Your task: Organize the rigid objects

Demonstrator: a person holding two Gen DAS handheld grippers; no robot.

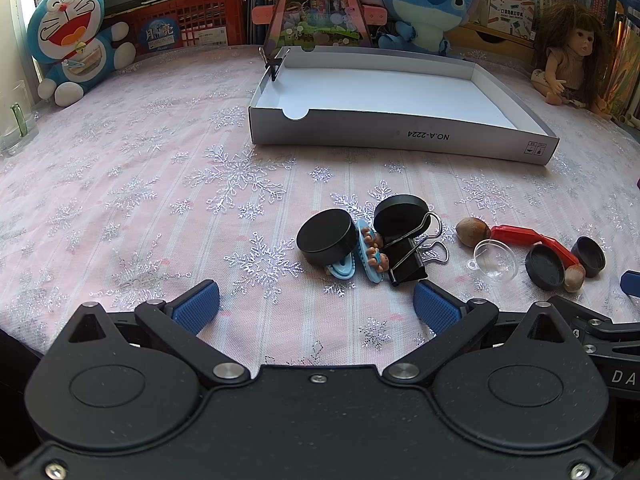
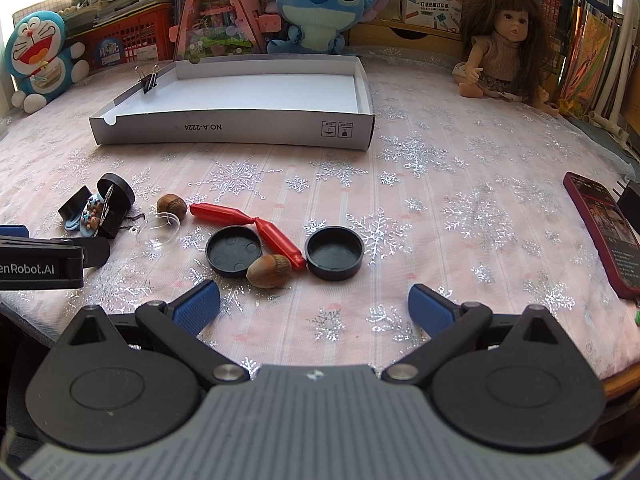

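Observation:
My left gripper (image 1: 316,304) is open and empty, just short of a pile: two black round lids (image 1: 326,240), blue hair clips with small bears (image 1: 370,256) and a black binder clip (image 1: 408,258). My right gripper (image 2: 314,306) is open and empty, near a hazelnut (image 2: 269,271), two black caps (image 2: 334,253), a red plastic piece (image 2: 256,224), a second nut (image 2: 172,207) and a clear dome (image 2: 158,234). The white shallow box (image 1: 400,136) lies beyond, with a small binder clip (image 1: 274,66) on its left rim.
Plush toys (image 1: 76,40), a doll (image 2: 504,40), books and a red crate line the back. A red phone (image 2: 600,228) lies at the right. A glass (image 1: 16,120) stands far left. The left gripper's side shows at the right wrist view's left edge (image 2: 40,264).

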